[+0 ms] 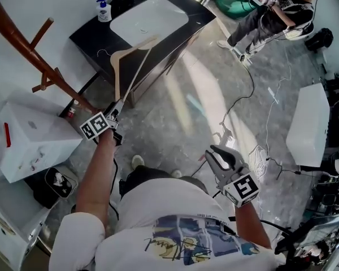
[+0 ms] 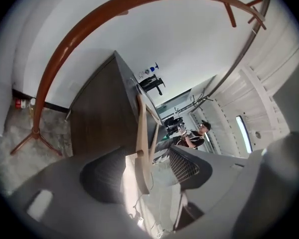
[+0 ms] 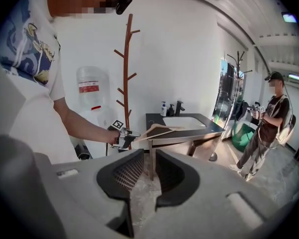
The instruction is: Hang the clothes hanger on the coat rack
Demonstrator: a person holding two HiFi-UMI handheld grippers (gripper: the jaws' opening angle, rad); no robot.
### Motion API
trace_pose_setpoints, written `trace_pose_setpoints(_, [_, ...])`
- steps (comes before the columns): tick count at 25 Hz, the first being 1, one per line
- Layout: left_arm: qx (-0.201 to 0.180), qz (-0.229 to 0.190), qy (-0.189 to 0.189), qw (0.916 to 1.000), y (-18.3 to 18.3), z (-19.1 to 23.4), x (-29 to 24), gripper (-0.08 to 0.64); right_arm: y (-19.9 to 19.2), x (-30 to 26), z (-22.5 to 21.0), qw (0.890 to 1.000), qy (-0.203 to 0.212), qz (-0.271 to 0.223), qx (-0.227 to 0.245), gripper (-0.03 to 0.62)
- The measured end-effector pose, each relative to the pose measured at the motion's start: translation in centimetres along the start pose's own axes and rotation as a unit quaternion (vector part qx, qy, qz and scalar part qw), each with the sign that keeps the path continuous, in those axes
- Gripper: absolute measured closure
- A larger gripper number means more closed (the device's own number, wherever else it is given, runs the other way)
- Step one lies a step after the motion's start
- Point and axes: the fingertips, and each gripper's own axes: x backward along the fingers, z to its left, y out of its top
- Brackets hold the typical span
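A pale wooden clothes hanger (image 1: 129, 52) slopes from the black counter down to my left gripper (image 1: 116, 107); its wire hook (image 1: 103, 53) lies over the counter. In the left gripper view the hanger's lower end (image 2: 140, 133) stands between the wide-open jaws, close beside the left pad (image 2: 107, 176) and well apart from the right one. The red-brown coat rack (image 1: 22, 44) stands to the left of that hand, curving overhead as the rack (image 2: 89, 39) and upright as the rack (image 3: 127, 73). My right gripper (image 1: 219, 156) hangs low to the right, its jaws (image 3: 149, 171) slightly apart with nothing between them.
The black counter (image 1: 90, 35) holds a white basin and a soap bottle (image 1: 104, 9). A white box (image 1: 28, 134) sits at the rack's foot. Another person (image 1: 271, 10) stands far right, cables (image 1: 254, 151) run over the grey floor, and a white cabinet (image 1: 308, 123) stands at right.
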Motion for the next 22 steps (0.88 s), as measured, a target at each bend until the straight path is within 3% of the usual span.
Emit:
trace_pose_setpoints(6, [0.110,-0.042,-0.049,0.9918,0.6,1.3,-2.6,0.300,-1.4,0.3,-0.1,0.999,-0.014,0.038,0.001,0.518])
trace_pose_setpoints(9, [0.151,-0.051,-0.069,0.9848,0.4,1.4,-3.6,0.357,-1.6,0.7,-0.3,0.998,-0.022,0.053,0.003,0.518])
trace_pose_setpoints(14, [0.162,-0.054,-0.099,0.9803,0.8,0.2,-4.2,0.507,-2.0,1.4,-0.6,0.997,-0.030,0.066,0.009,0.518])
trace_pose_setpoints(18, [0.152,-0.057,-0.104,0.9812,0.9,-0.6,-3.9,0.512,-2.5,1.8,-0.6,0.997,-0.028,0.066,0.003,0.518])
trace_pose_setpoints(22, [0.118,-0.065,-0.116,0.9841,1.7,-2.4,-2.8,0.516,-3.0,1.8,-0.8,0.998,-0.018,0.062,0.003,0.518])
